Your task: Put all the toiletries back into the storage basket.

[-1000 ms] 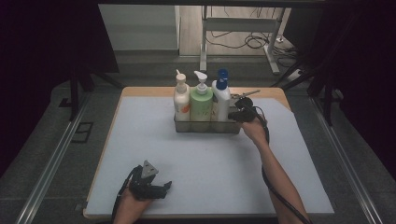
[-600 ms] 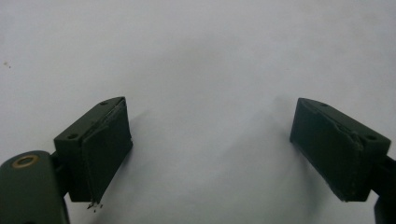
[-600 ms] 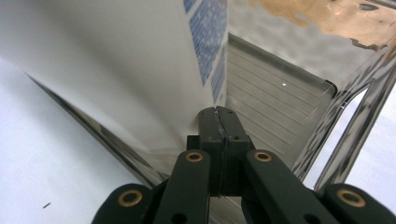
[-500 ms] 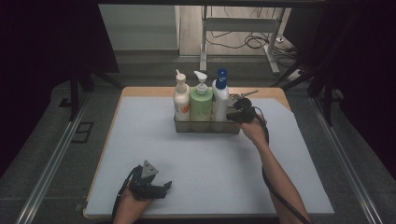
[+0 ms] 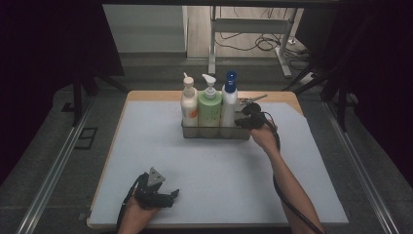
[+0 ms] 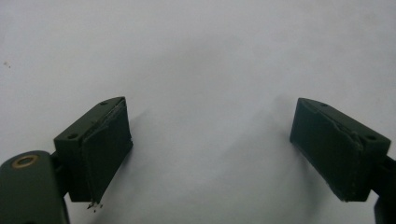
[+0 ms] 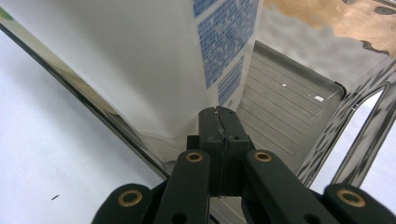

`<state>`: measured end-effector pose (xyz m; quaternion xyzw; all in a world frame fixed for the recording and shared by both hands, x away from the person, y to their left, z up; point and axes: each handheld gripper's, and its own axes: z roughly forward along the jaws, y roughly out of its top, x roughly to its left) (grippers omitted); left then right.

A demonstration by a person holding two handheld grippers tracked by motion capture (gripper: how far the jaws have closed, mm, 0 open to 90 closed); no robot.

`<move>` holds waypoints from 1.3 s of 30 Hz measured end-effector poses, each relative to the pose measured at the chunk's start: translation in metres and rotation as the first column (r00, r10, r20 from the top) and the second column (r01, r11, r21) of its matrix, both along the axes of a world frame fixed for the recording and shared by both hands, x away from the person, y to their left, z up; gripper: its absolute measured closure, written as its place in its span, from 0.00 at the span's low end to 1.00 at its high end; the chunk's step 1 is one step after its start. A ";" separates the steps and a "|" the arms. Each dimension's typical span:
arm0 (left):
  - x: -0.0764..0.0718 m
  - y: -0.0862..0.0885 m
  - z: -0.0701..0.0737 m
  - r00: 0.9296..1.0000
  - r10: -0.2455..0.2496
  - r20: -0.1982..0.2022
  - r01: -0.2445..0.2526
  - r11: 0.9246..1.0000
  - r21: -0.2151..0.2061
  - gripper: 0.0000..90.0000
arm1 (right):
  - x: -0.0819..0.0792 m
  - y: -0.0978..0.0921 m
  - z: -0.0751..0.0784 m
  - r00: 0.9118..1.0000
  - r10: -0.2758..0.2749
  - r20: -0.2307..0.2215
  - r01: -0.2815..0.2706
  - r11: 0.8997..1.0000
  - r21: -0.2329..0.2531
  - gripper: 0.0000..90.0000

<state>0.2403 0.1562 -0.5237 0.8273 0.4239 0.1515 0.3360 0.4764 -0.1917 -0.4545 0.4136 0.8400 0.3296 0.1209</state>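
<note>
three bottles (image 5: pixel 210 105) stand in one metal caddy (image 5: pixel 214 131) on one white mat (image 5: pixel 146 146), with two grippers (image 5: pixel 155 191).

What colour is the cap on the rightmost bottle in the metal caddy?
Blue, on the white bottle beside the right gripper; clearest in the high view.

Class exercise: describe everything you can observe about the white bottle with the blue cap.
The white bottle with the blue cap stands upright at the right end of a row of three in the metal caddy, beside the green bottle. It looks like plastic; the right gripper view shows blue print on its label. The right hand-held gripper, jaws shut, sits at its base inside the caddy.
</note>
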 end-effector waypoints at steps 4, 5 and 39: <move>0.000 0.000 0.000 1.000 0.000 0.000 0.000 1.000 0.000 0.13 | 0.000 0.000 0.000 1.000 -0.001 0.003 0.001 1.000 -0.002 0.99; 0.000 0.000 0.000 1.000 0.000 -0.001 0.000 1.000 0.000 0.13 | 0.000 0.001 0.000 1.000 -0.002 0.003 0.002 1.000 -0.003 0.99; 0.000 0.000 0.000 1.000 0.000 0.002 0.000 1.000 0.001 0.13 | -0.014 -0.012 0.015 0.998 -0.017 0.060 0.016 1.000 0.021 0.56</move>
